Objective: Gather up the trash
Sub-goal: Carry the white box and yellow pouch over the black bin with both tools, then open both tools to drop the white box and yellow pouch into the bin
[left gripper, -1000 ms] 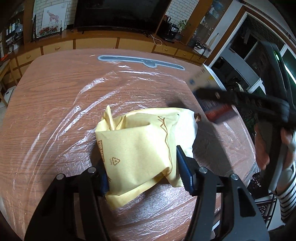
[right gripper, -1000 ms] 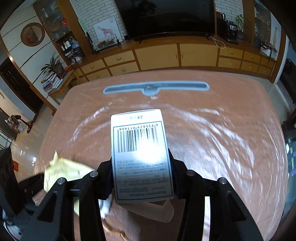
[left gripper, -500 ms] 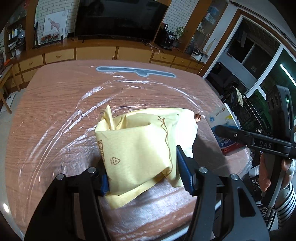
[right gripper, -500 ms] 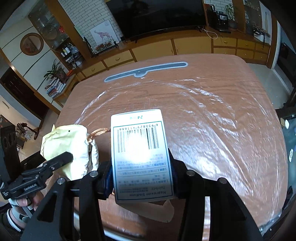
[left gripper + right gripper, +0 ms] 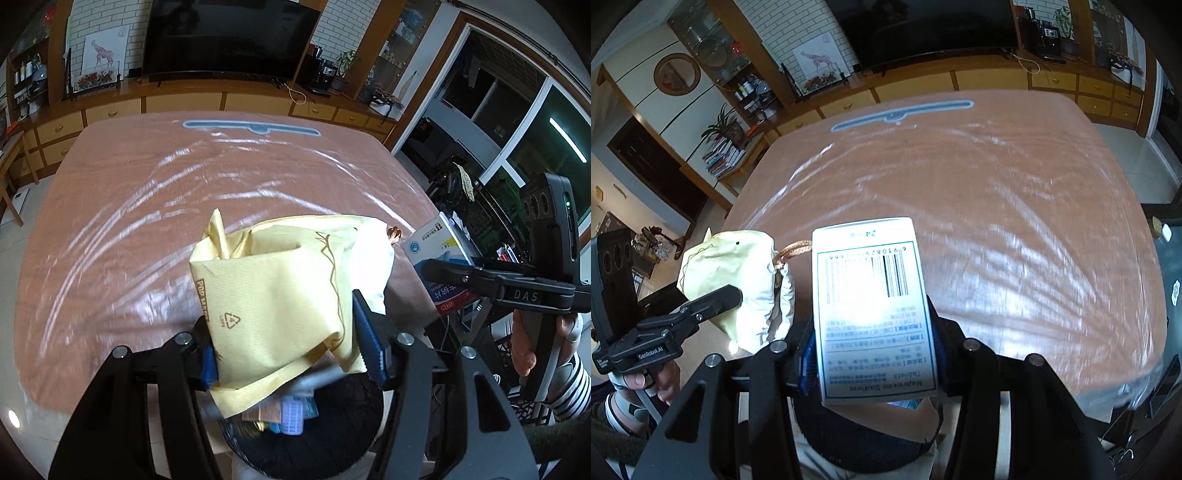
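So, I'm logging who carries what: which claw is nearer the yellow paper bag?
Left. The left claw is shut on the yellow paper bag; the right claw, shut on the medicine box, is beside the bag on its right.

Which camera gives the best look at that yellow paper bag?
The left wrist view: the yellow paper bag fills its centre, clamped in the left tool, with printing readable. The right wrist view shows only its side, off to the left, partly behind that tool.

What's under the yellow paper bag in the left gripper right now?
Below the yellow paper bag sits a dark trash bin with colorful scraps already inside. The bag and the left gripper cover the bin's near-left part.
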